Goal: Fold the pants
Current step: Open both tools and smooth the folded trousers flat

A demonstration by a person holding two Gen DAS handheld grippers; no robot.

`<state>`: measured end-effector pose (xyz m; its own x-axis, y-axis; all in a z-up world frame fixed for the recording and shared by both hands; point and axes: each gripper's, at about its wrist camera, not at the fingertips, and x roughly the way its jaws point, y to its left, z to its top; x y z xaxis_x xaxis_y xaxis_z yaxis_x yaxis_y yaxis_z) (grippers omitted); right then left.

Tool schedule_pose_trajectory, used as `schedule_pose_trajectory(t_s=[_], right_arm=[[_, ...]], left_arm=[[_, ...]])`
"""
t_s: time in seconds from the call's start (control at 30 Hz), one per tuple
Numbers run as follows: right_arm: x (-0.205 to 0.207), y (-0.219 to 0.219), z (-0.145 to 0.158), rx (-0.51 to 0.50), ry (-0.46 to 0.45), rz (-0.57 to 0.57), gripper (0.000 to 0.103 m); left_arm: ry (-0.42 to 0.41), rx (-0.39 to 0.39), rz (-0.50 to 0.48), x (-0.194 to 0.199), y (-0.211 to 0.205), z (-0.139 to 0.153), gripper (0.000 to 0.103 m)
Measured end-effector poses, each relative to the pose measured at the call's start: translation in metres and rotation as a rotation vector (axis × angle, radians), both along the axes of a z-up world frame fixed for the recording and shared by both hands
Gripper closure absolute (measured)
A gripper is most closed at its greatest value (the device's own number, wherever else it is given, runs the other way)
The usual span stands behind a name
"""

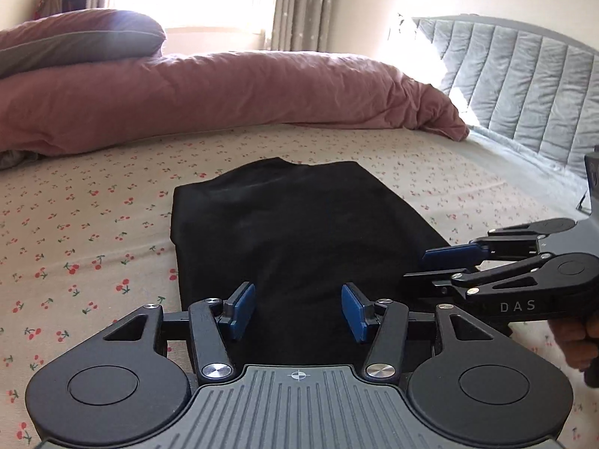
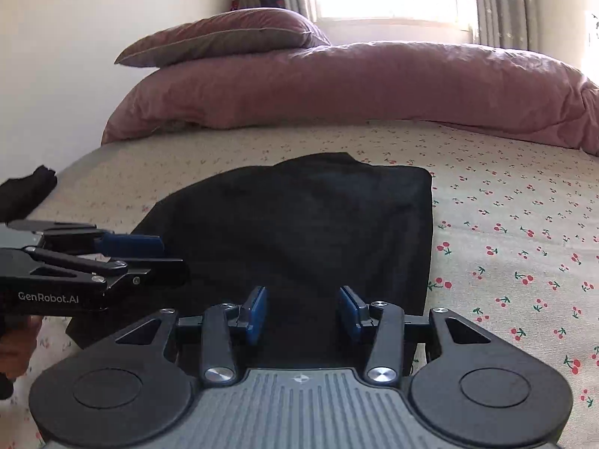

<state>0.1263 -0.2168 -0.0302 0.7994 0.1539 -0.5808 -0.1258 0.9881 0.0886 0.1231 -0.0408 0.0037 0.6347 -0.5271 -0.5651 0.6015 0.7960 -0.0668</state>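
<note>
Nearby, pink duvet [image 1: 224,93], pillow [image 2: 221,37], beyond folded pants [image 1: 292,224]

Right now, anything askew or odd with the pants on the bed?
One thing: the black pants lie folded flat, but a bump of fabric pokes past the far edge, so it isn't square. Both grippers are open.

Near edge of the black pants [image 1: 284,232] hidden behind both gripper bodies.
</note>
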Motion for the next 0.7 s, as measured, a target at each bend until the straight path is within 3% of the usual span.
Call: schedule_pose_trajectory(t_s=[0.2, 0.37, 0.47, 0.53, 0.7], right_arm=[[-0.033, -0.005, 0.002, -0.082, 0.079, 0.024, 0.06], [-0.061, -0.008, 0.005, -0.107, 0.159, -0.058, 0.053], [-0.076, 0.0, 0.01, -0.076, 0.165, -0.089, 0.05], [-0.085, 0.007, 0.016, -0.09, 0.127, -0.102, 0.036], [-0.097, 0.019, 0.025, -0.126, 0.054, -0.159, 0.017]], left_arm=[[0.062, 0.137, -0.03, -0.032, 0.013, -0.001, 0.052], [0.108, 0.248, 0.004, -0.063, 0.016, 0.003, 0.047], [0.143, 0.22, 0.062, -0.079, 0.017, 0.017, 0.039], [0.16, 0.207, 0.154, -0.085, 0.018, 0.026, 0.028], [0.131, 0.161, 0.234, -0.102, 0.016, 0.038, 0.013]])
